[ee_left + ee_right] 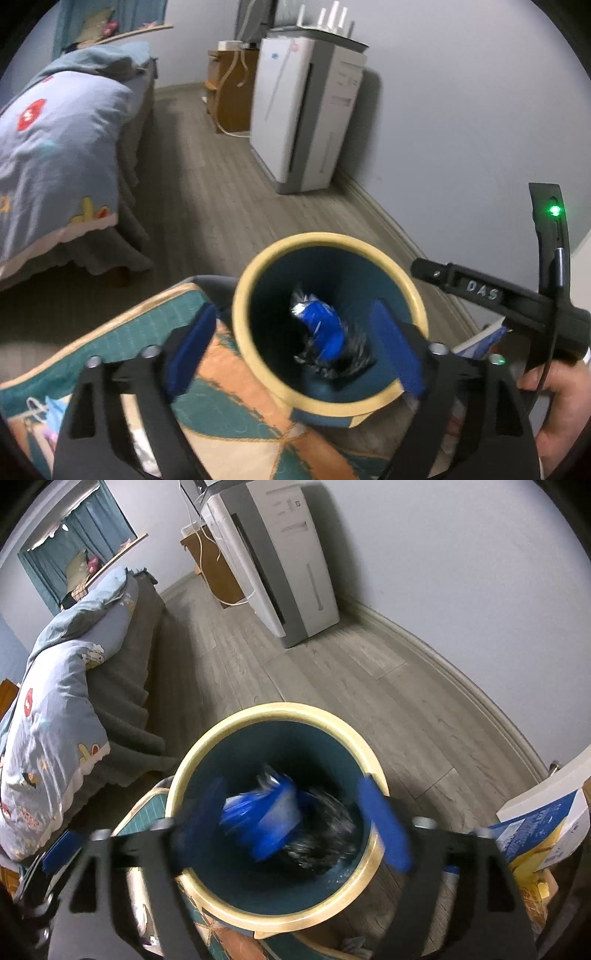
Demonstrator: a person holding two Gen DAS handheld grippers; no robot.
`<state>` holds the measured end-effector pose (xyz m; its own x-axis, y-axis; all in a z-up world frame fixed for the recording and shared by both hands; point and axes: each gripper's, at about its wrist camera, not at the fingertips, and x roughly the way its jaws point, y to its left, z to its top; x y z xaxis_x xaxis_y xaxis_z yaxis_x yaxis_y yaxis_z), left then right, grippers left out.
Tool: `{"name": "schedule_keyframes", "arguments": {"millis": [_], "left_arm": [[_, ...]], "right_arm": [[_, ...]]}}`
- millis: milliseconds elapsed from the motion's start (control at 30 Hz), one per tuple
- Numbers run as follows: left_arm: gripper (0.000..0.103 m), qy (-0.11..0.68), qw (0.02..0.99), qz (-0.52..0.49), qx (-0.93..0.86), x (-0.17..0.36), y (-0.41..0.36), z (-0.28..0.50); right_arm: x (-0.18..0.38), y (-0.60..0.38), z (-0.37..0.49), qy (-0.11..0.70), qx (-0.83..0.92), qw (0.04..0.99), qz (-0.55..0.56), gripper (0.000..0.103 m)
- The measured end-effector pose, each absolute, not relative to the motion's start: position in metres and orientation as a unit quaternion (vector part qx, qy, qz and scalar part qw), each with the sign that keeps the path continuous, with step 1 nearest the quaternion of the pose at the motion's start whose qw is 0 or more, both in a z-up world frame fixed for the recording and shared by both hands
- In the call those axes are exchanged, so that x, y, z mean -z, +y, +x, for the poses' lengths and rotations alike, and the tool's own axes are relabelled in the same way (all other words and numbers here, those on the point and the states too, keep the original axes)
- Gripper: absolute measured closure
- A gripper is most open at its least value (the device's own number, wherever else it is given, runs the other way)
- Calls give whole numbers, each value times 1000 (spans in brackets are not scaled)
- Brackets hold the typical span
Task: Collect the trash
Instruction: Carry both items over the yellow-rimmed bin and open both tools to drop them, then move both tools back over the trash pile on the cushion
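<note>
Two grippers: both hover over one bin, viewed from above.
Bed [62,147]: at nine o'clock of the left wrist view, under a pale blue quilt.
Patterned bag [229,417]: at seven o'clock, touching the bin's left side.
Left gripper [295,343]: jaws wide apart, nothing between the pads; they straddle the bin's mouth.
Bin [255,280]: at six o'clock, cream rim, dark teal inside, standing upright on the floor.
Trash [321,325]: a crumpled blue and silver wrapper on something dark and shiny, lying at the bottom of the bin.
Handling: probably light, thin, crackly foil that slides and springs back; I would pinch a raised fold near the blue middle, not a flat face.
White appliance [306,114]: at one o'clock, against the wall.
Right gripper [291,830]: jaws spread, empty, over the same bin; the wrapper below is blurred, so whether it rests or falls I cannot tell.
Hand [554,398]: at four o'clock, on the right handle.
</note>
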<state>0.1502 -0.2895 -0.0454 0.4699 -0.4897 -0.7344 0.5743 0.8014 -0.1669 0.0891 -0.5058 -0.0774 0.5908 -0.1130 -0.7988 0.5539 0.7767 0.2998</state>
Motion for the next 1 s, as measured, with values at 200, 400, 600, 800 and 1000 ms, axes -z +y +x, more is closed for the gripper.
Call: {"name": "schedule_keyframes", "arguments": {"millis": [200, 400, 600, 800, 1000], "left_arm": [[9, 393, 874, 71, 279, 28, -257, 144], [8, 374, 891, 78, 245, 4, -201, 135], [7, 366, 905, 92, 198, -11, -130, 116], [7, 380, 908, 80, 161, -8, -68, 95], [7, 396, 909, 62, 111, 19, -18, 80]], "right_arm": [[71, -496, 94, 401, 189, 858, 259, 6], [65, -482, 100, 402, 171, 866, 244, 6], [58, -459, 102, 405, 152, 876, 212, 6], [53, -428, 104, 415, 126, 886, 165, 6], [48, -391, 102, 427, 91, 890, 130, 6]]}}
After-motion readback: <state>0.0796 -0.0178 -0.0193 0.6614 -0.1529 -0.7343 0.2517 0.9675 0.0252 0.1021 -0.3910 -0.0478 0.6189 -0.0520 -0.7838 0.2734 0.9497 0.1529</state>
